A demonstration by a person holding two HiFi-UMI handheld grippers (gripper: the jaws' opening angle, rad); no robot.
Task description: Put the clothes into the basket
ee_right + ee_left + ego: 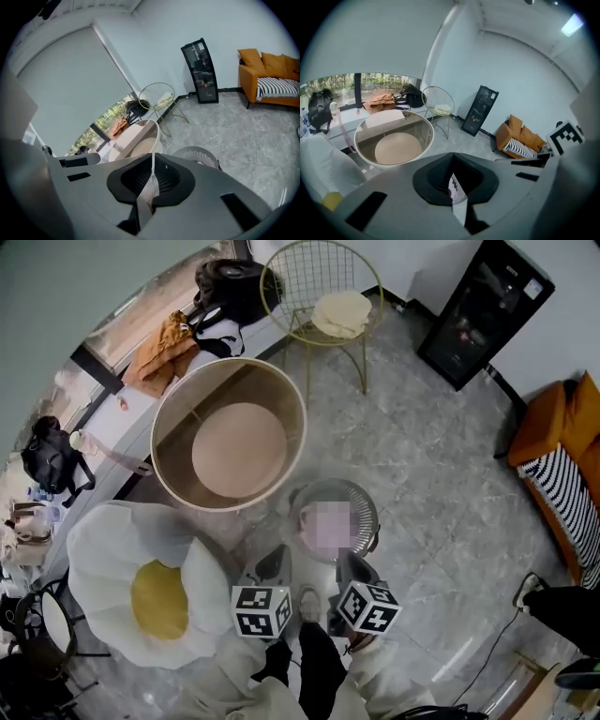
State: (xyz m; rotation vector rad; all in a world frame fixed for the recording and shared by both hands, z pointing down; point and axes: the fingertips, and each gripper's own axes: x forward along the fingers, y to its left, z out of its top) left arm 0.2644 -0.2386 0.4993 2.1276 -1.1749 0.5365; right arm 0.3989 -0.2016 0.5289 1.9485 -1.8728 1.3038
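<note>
The grey slatted basket (pixel 361 512) stands on the floor just ahead of both grippers, and a blurred patch covers what lies inside it. My left gripper (pixel 275 557) hangs at its near left rim and my right gripper (pixel 352 564) at its near right rim. In the left gripper view the left gripper (pixel 452 158) has its jaws together at the tips. A pale striped sliver (pixel 457 190) shows in the slit behind them, and I cannot tell what it is. My right gripper (pixel 152 158) is shut too, with the basket (pixel 199 156) just beyond its tips. Orange clothes (pixel 164 352) lie on the window ledge.
A big round beige tub-shaped table (pixel 169 418) stands left of the basket, with a fried-egg cushion (pixel 112 559) nearer me. Behind are a wire chair (pixel 319 282) with a cream cloth, a black cabinet (pixel 483 310), and an orange sofa (pixel 562 442) at right.
</note>
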